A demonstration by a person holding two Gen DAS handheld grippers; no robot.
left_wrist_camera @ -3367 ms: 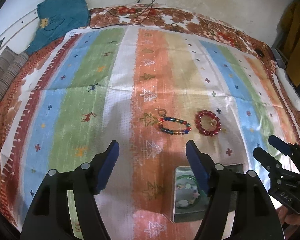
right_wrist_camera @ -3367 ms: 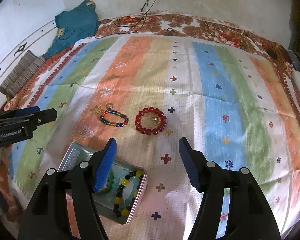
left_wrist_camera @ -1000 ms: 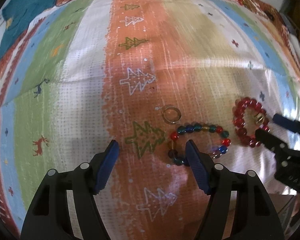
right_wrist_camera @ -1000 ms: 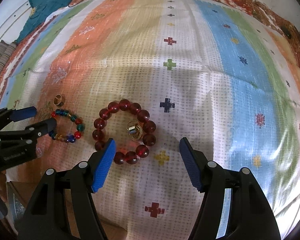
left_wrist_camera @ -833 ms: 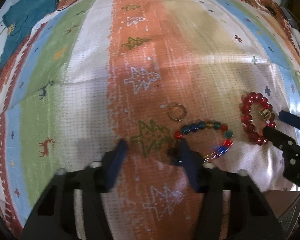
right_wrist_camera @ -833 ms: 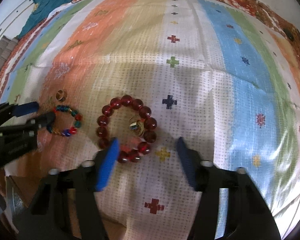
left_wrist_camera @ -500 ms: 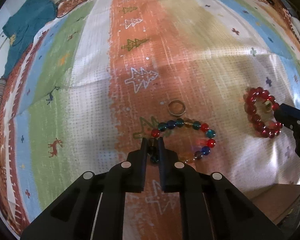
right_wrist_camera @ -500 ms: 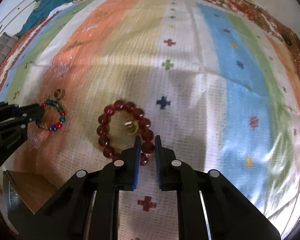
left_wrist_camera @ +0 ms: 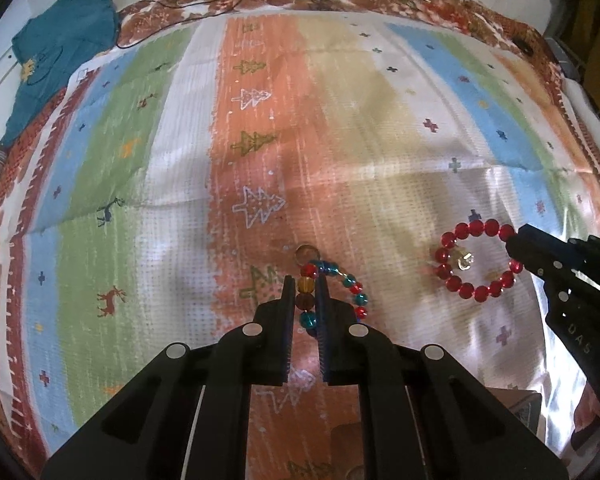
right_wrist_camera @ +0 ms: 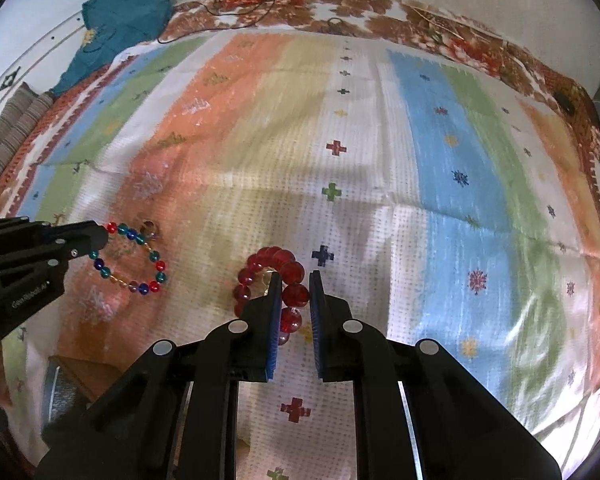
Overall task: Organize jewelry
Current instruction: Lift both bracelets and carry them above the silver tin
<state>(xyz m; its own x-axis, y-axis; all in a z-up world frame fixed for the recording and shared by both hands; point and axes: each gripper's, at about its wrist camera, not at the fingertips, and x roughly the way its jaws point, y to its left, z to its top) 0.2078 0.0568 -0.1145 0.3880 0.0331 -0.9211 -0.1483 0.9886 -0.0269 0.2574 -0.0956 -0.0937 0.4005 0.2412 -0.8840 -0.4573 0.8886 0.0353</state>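
Observation:
My left gripper (left_wrist_camera: 305, 280) is shut on the multicoloured bead bracelet (left_wrist_camera: 354, 292), which hangs lifted a little off the striped cloth; it also shows in the right wrist view (right_wrist_camera: 140, 276). A gold ring (left_wrist_camera: 304, 253) lies just beyond it. My right gripper (right_wrist_camera: 294, 276) is shut on the red bead bracelet (right_wrist_camera: 284, 266), also seen in the left wrist view (left_wrist_camera: 466, 232). A small gold charm (left_wrist_camera: 462, 258) sits inside the red bracelet's loop.
A striped cloth (left_wrist_camera: 260, 140) covers the bed. A teal garment (left_wrist_camera: 60, 48) lies at the far left corner. The metal jewelry tin (right_wrist_camera: 66, 384) shows at the near left edge in the right wrist view. A black cable (right_wrist_camera: 260, 4) lies at the far edge.
Both grippers moved in from above the tin, closed on the bracelets and began lifting them. The multicoloured bracelet has been pulled toward the ring.

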